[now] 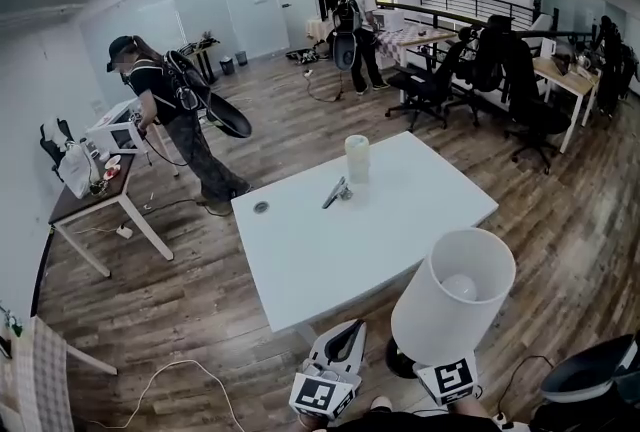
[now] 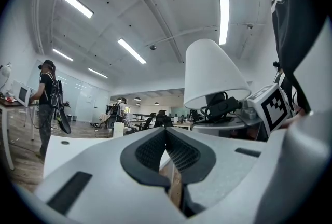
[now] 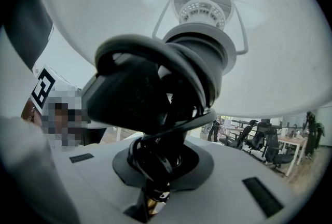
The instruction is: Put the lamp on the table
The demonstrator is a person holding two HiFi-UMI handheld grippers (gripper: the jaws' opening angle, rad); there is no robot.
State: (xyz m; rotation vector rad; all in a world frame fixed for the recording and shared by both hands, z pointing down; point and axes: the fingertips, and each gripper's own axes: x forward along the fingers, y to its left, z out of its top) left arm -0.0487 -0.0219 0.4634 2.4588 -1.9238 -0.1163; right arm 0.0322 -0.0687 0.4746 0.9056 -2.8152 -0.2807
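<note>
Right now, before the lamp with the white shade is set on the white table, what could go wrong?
The right gripper clamps the white-shaded lamp over its wound black cord, so it might slip or tilt. The wide shade hides most of the lamp's base in the head view, so placing it could be misjudged. A pale cylindrical cup and a grey clip sit on the white rectangular table; the lamp might knock them.

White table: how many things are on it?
3: a pale cup near the far edge, a grey tool beside it, a dark disc at left. The lamp hides one corner.
</note>
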